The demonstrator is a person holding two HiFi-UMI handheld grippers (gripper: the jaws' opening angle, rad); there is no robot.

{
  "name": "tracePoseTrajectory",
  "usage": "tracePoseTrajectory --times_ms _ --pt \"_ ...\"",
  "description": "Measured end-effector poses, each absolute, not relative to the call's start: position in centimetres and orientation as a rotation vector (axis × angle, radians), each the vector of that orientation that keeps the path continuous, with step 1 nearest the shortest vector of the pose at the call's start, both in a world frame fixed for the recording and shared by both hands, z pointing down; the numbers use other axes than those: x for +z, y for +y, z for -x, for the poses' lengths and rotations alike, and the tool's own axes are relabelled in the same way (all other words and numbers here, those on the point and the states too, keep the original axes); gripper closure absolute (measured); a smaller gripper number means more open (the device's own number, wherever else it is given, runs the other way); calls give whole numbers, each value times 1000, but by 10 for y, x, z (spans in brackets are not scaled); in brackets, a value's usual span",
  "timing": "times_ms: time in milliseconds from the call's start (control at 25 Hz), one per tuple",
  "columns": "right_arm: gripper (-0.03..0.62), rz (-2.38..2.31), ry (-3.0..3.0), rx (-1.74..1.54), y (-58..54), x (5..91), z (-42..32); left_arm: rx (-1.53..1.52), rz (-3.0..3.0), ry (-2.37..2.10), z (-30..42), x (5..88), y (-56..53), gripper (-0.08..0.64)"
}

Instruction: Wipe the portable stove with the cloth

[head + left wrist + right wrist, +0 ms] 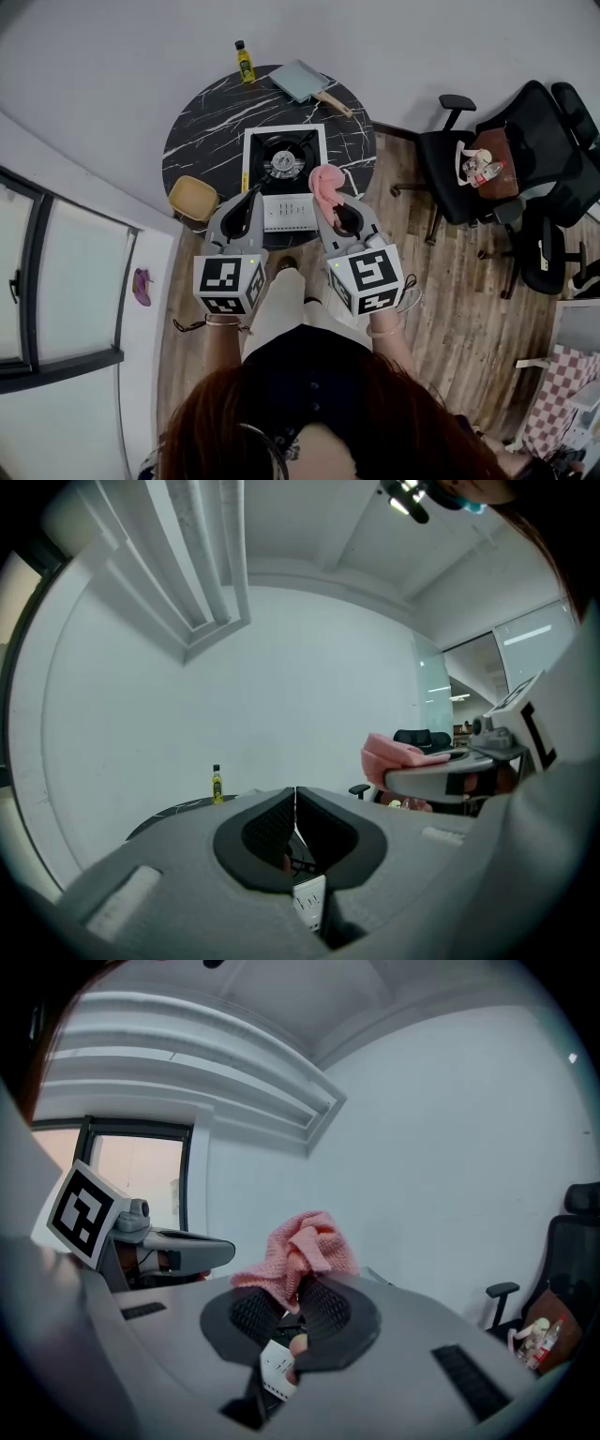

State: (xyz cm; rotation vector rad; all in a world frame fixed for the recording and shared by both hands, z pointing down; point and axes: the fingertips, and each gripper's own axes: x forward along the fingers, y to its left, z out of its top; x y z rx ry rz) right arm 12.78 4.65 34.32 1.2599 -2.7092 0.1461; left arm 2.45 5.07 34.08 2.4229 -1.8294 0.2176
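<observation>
right gripper (298,1290) clamped on pink cloth (325,185), bunched; looks soft, light, floppy, so keep pinch mid-bundle. left gripper (295,803) pressed closed, empty, near portable stove (284,161).

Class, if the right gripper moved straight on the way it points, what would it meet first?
Probably the portable stove, lying just ahead of the cloth in its jaws; height is unclear, so it may pass above.
</observation>
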Motion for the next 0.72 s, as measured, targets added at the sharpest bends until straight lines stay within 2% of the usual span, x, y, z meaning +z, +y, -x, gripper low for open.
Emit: tracePoseTrajectory --times_ms 720 --pt "557 -1186 -2665 154 -44 360 -58 197 -2370 -1817 47 357 -32 546"
